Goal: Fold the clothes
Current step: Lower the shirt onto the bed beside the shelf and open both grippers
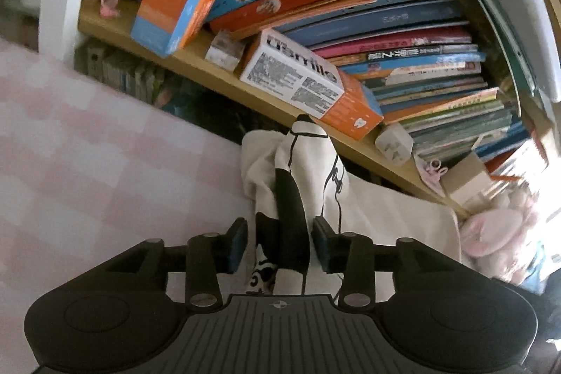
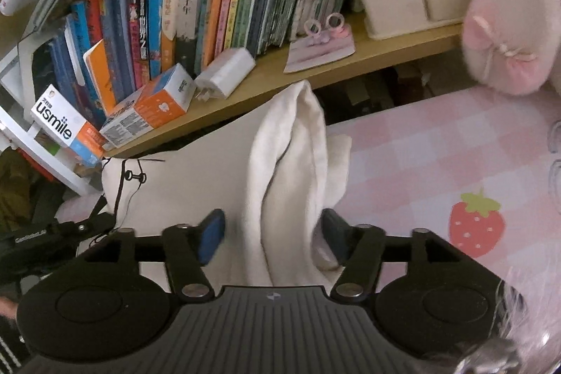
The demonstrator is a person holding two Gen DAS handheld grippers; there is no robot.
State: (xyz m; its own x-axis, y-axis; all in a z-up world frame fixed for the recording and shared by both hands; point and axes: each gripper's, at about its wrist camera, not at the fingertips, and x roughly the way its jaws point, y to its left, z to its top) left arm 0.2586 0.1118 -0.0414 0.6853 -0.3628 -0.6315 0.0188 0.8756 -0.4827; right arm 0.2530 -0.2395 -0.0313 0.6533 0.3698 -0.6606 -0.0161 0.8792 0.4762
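While the pink checked surface (image 2: 438,142) carries the cream garment (image 2: 210,170), you have bunched ridges of it standing between both sets of pads. Your left claw (image 1: 278,242) and right claw (image 2: 273,237) both gape wide, gripping nothing. Judging by this, you either grasp or let go mid-fold.

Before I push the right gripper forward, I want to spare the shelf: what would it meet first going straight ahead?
The bunched white garment between the open right gripper's fingers comes first. Behind it, probably the wooden shelf edge near the white charger; depth is unclear.
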